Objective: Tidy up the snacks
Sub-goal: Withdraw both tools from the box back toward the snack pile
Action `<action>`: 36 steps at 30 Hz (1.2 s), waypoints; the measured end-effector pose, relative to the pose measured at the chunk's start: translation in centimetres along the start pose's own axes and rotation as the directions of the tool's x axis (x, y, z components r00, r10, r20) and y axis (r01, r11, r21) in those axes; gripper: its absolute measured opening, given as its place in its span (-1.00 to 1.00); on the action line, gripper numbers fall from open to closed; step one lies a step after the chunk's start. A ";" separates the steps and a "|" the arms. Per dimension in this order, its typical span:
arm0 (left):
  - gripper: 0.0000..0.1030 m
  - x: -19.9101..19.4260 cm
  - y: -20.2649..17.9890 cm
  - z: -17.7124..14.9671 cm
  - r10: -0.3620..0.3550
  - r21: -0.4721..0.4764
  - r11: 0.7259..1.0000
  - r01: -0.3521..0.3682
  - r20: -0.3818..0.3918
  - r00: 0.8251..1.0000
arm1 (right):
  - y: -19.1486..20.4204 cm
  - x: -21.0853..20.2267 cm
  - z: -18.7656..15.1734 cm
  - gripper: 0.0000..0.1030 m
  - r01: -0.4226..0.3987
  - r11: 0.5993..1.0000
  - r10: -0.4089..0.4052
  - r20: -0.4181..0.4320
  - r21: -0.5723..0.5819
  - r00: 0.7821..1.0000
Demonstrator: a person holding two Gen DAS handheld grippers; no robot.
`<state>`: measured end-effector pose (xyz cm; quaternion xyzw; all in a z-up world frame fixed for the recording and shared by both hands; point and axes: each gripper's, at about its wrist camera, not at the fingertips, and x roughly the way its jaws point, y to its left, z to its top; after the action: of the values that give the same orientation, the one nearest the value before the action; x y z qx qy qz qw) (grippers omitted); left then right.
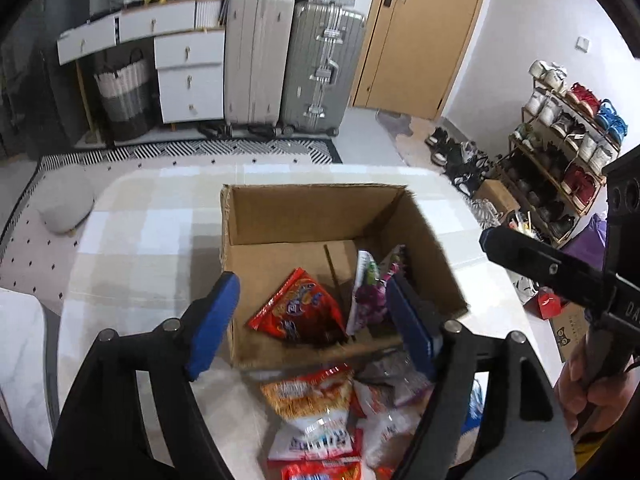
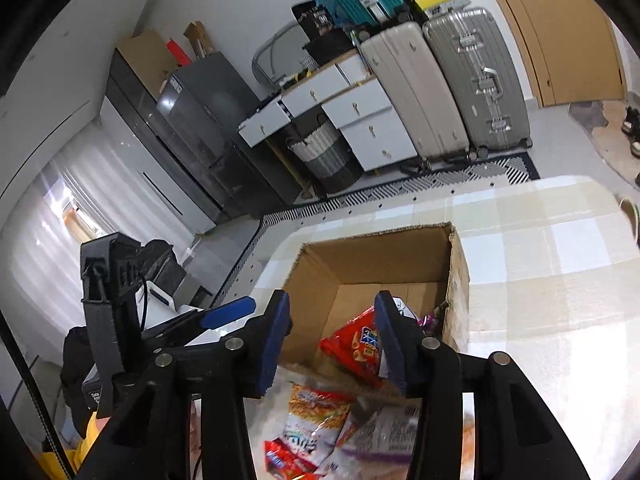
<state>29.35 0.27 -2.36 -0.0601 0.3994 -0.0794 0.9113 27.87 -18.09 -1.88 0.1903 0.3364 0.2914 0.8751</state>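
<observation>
Two snack packets (one red (image 1: 298, 308), one purple (image 1: 370, 294)) lie in the cardboard box (image 1: 312, 216) ahead of our left gripper (image 1: 310, 320) and right gripper (image 2: 332, 340), both released; more snacks (image 1: 320, 412) lie beneath them.

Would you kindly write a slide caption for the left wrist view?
Open left tool above a cardboard box holding a red snack bag and a purple one, more packets piled in front.

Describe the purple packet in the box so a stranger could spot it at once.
Start at the open cardboard box on the checked tablecloth. Two packets lie inside it: a red snack bag and, to its right against the box wall, the purple packet. It alone shows purple grapes on white.
</observation>
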 end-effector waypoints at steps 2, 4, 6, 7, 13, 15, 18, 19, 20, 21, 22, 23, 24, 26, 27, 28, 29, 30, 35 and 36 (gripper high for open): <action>0.56 -2.1 -0.4 -0.6 0.016 0.008 1.000 -0.016 0.028 0.999 | 1.0 -1.8 -0.4 -0.06 -0.002 1.000 0.002 0.021 -0.012 1.000; 0.56 -4.1 -0.9 -1.4 0.013 0.018 1.000 -0.014 0.054 0.998 | 2.0 -3.6 -1.0 -0.03 -0.003 1.000 0.004 0.045 -0.025 0.999; 0.57 -6.0 -1.4 -2.3 0.016 0.023 1.000 -0.018 0.073 0.997 | 3.2 -5.5 -1.8 -0.01 -0.001 0.999 0.004 0.068 -0.051 0.998; 0.57 -6.8 -1.6 -2.7 0.018 0.025 0.999 -0.020 0.081 0.997 | 3.8 -6.2 -2.2 0.02 0.003 0.998 0.002 0.079 -0.062 0.997; 0.60 -12.6 -2.8 -6.4 0.005 0.027 1.000 -0.009 0.135 0.991 | 7.3 -11.8 -6.0 0.48 0.016 0.992 0.007 0.181 -0.125 0.984; 0.60 -14.5 -3.2 -7.7 0.012 0.033 0.999 -0.017 0.151 0.988 | 8.5 -13.5 -7.6 0.62 0.028 0.988 0.007 0.221 -0.152 0.975; 0.60 -17.3 -3.9 -10.2 0.025 0.047 0.998 -0.034 0.184 0.983 | 10.0 -16.3 -10.6 0.80 0.052 0.984 0.000 0.287 -0.172 0.958; 0.61 -18.4 -4.1 -11.1 0.022 0.046 0.998 -0.031 0.197 0.980 | 10.3 -17.1 -11.4 0.87 0.049 0.983 0.006 0.304 -0.176 0.953; 0.62 -19.1 -4.0 -11.7 0.019 0.044 0.999 -0.028 0.205 0.979 | 10.8 -17.9 -12.4 0.90 0.045 0.982 0.015 0.319 -0.181 0.947; 0.64 -19.9 -4.1 -12.4 0.015 0.037 0.999 -0.023 0.215 0.977 | 11.2 -18.6 -13.3 0.91 0.049 0.981 0.017 0.333 -0.187 0.943; 0.67 -20.8 -4.0 -13.4 0.009 0.028 0.999 -0.016 0.224 0.975 | 11.8 -19.2 -14.3 0.92 0.057 0.979 0.014 0.348 -0.196 0.937; 0.69 -21.7 -4.0 -14.3 0.006 0.021 1.000 -0.011 0.233 0.973 | 12.1 -19.8 -15.2 0.94 0.069 0.976 0.010 0.362 -0.205 0.932; 0.69 -22.4 -4.1 -15.2 0.004 0.019 1.000 -0.009 0.240 0.971 | 12.5 -20.4 -16.3 0.99 0.084 0.973 0.004 0.379 -0.216 0.925; 0.70 -23.9 -4.3 -16.8 0.005 0.021 1.000 -0.011 0.255 0.967 | 12.8 -21.2 -17.7 0.99 0.094 0.968 0.006 0.393 -0.234 0.919; 0.70 -24.8 -4.4 -17.8 0.008 0.020 1.000 -0.013 0.263 0.965 | 12.9 -21.6 -18.5 0.99 0.096 0.966 0.008 0.398 -0.240 0.917; 0.71 -25.4 -4.5 -18.5 0.010 0.018 1.000 -0.015 0.268 0.963 | 12.7 -22.0 -19.1 0.99 0.104 0.964 0.003 0.403 -0.243 0.915; 0.72 -26.2 -4.5 -19.3 0.007 0.016 1.000 -0.012 0.274 0.962 | 12.9 -22.4 -19.8 0.99 0.117 0.962 -0.007 0.409 -0.245 0.912; 0.73 -26.7 -4.5 -19.9 0.004 0.014 1.000 -0.009 0.276 0.961 | 12.9 -22.7 -20.4 0.99 0.133 0.960 -0.019 0.414 -0.247 0.910; 0.99 -28.9 -4.4 -23.0 0.011 -0.001 1.000 -0.011 0.310 0.951 | 13.1 -23.4 -23.7 0.99 0.267 0.918 -0.124 0.427 -0.292 0.896; 0.99 -29.2 -4.4 -23.5 0.009 0.003 1.000 -0.011 0.314 0.949 | 12.8 -23.2 -23.7 0.99 0.280 0.913 -0.137 0.422 -0.298 0.896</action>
<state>-7.89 0.50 3.54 -0.0678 0.2496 -0.0654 0.9638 -7.61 -19.95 -0.68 0.0477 0.1155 0.2054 0.9707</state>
